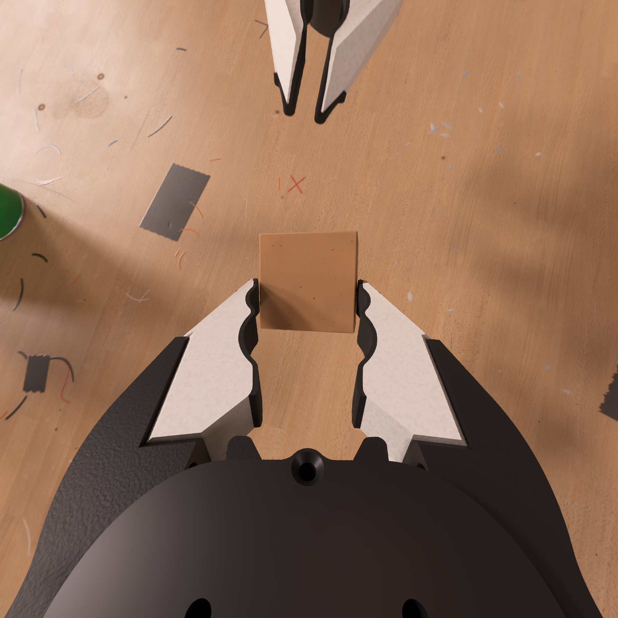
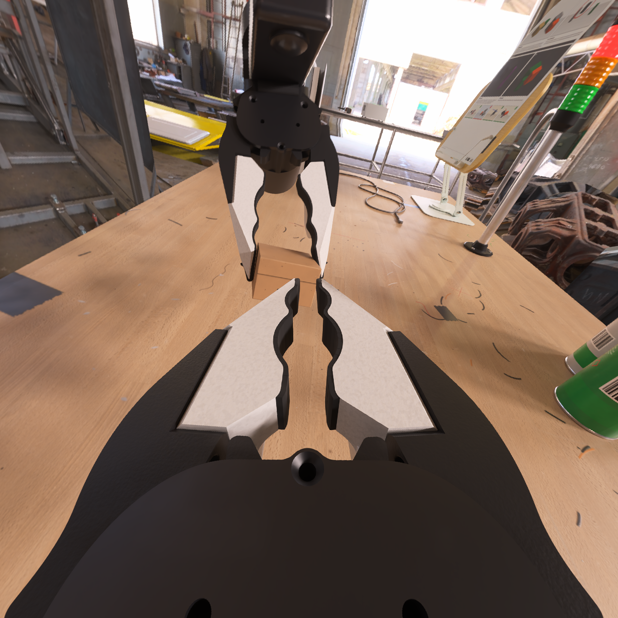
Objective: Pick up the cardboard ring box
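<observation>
While the left gripper [image 1: 307,290] is clamping its fingers on the cardboard ring box [image 1: 307,281] above the wooden surface [image 1: 468,234] (scratched, tape-patched), the right gripper [image 2: 307,284] is hovering nearby, fingers narrowly parted and holding nothing.

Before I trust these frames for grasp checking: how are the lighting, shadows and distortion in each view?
Left wrist view: even warm light, sharp focus; soft broad shadows cross the table, and the left gripper shades the cardboard ring box at its near edge. Right wrist view: the bright doorway is blown out, wide-angle bending tilts the signal pole, and the right gripper is crisp.
</observation>
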Available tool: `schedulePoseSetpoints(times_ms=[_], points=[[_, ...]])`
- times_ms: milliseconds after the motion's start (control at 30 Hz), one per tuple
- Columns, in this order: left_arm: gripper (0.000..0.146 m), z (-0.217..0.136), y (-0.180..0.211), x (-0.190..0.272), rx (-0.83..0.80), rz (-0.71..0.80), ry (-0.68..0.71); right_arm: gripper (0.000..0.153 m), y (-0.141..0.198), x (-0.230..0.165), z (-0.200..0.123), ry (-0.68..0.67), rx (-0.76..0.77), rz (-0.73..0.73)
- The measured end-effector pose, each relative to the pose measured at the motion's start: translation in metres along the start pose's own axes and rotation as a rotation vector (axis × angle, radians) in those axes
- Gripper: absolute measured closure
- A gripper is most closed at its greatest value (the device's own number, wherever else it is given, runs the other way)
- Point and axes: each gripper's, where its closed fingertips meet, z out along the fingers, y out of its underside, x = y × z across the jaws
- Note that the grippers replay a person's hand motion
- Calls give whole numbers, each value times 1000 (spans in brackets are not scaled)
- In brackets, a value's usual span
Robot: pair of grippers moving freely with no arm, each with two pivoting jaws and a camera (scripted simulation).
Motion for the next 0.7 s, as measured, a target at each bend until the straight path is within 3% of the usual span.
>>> schedulePoseSetpoints(times_ms=[700], points=[[87, 1, -19, 15, 158, -35, 127, 143, 14, -16, 0, -110, -28, 6]])
